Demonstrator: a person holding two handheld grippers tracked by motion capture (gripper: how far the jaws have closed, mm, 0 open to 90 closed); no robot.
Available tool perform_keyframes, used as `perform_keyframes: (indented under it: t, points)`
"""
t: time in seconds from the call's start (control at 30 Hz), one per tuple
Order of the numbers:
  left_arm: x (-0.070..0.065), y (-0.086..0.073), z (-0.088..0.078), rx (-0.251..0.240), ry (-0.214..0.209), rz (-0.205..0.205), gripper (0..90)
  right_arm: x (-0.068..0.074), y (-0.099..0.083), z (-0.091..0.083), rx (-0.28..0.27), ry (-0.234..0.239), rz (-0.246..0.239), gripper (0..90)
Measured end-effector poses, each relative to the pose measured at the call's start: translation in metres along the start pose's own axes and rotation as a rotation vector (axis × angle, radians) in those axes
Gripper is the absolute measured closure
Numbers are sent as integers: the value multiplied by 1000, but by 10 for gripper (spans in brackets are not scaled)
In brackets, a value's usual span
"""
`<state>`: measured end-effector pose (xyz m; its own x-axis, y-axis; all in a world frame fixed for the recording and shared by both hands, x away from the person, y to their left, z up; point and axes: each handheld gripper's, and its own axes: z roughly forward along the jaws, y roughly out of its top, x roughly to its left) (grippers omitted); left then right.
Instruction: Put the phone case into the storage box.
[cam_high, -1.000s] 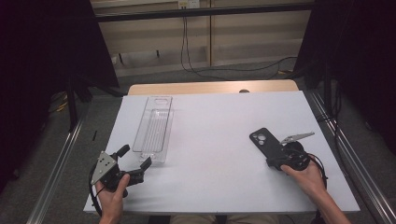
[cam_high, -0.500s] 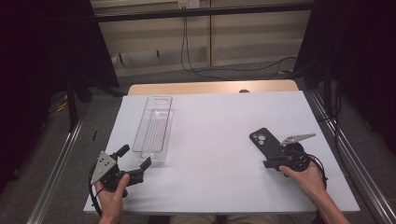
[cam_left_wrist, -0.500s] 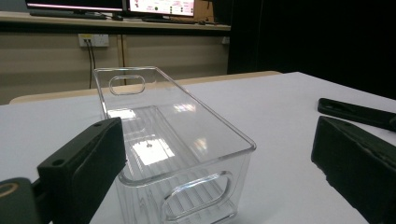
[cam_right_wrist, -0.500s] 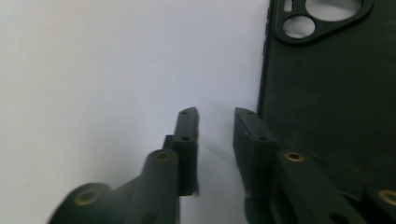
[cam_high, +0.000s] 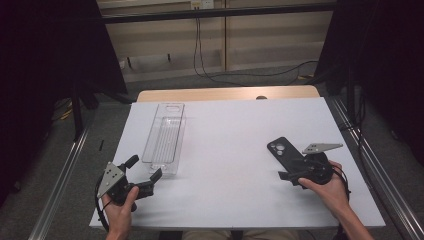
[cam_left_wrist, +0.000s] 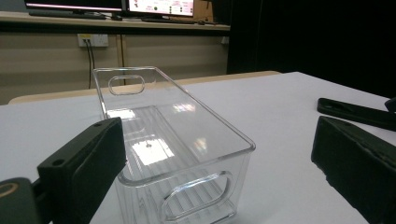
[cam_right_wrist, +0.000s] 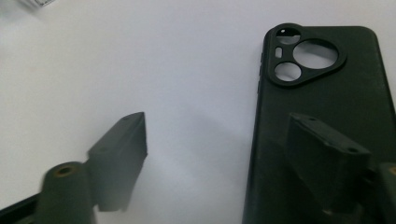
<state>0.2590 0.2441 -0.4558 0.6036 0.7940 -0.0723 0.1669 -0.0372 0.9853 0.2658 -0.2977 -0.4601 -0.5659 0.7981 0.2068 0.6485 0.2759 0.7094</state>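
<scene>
Right gripper (cam_right_wrist: 215, 154), jaws just widened, straddles one edge of the flat phone case (cam_right_wrist: 322, 135) to grasp it; left gripper (cam_left_wrist: 219, 163) gapes empty toward the clear bin (cam_left_wrist: 173, 140).

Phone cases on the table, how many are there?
1. The black phone case lies flat on the right side of the white table, just ahead of the right gripper. None looks hidden.
</scene>
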Motion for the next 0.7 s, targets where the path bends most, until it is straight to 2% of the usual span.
perform_keyframes:
  t: [0.1, 0.23, 0.3, 0.33, 0.43, 0.5, 0.53, 0.63, 0.7]
  points:
    - [0, 0, 0, -1, 2, -1, 32, 0, 1, 0, -28, -1, -3, 123]
    - [0, 0, 0, -1, 0, -2, 32, -2, 1, -3, -56, 26, -7, 16]
    - [0, 0, 0, -1, 0, 0, 32, -1, 1, -7, -75, 14, -2, 59]
    - [0, 0, 0, -1, -1, -1, 32, -1, 1, -8, -89, 11, -14, 63]
    - [0, 0, -1, 1, 0, 4, 32, 0, 1, -10, -85, 32, 2, 33]
    - [0, 0, 0, 1, -1, 4, 32, 0, 2, -10, -93, 3, 0, 63]
    - [0, 0, -1, 0, -2, 4, 32, 0, 2, -10, -98, -4, 15, 68]
    - [0, 0, -1, 0, -1, 2, 32, -1, 2, -12, -126, -12, 5, 48]
    - [0, 0, 0, 3, -3, 4, 32, -1, 3, -13, -134, -20, 19, 38]
